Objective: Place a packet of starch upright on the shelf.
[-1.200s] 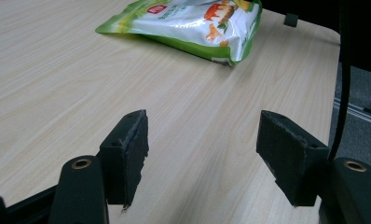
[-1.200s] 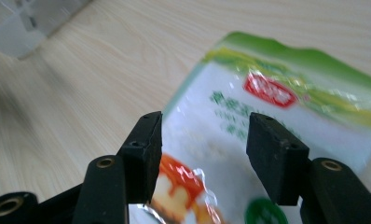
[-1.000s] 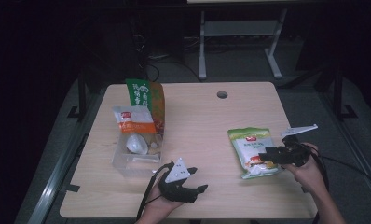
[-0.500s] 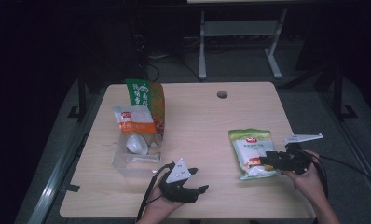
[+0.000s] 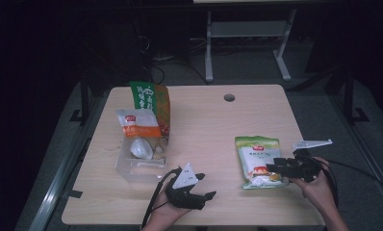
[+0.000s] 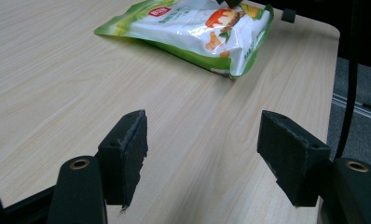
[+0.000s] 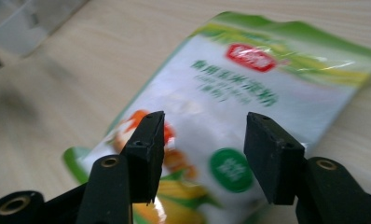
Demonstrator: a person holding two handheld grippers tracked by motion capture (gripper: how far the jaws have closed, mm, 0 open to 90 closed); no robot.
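Observation:
A green and white pouch (image 5: 257, 159) with pictures of corn and carrot lies flat on the right part of the wooden table (image 5: 204, 130). My right gripper (image 5: 270, 170) hovers at the pouch's near right corner. Its jaws have just been opening, and in the right gripper view the gripper (image 7: 203, 122) stands open over the pouch (image 7: 249, 74) without pressing on it. My left gripper (image 5: 206, 186) rests near the front edge at the middle, pointing right. It (image 6: 202, 140) is open with bare table between its jaws, and the pouch (image 6: 193, 23) lies farther off.
A clear plastic bin (image 5: 132, 168) stands at the left with a white lump (image 5: 141, 149) and an orange and white packet (image 5: 136, 124) in it. A green and orange bag (image 5: 151, 103) stands at its far end. A cable hole (image 5: 229, 97) is near the far edge.
The right hand has drifted a little toward the table's near edge, keeping its gripper over the pouch's corner. The left hand and the pouch stay where they were.

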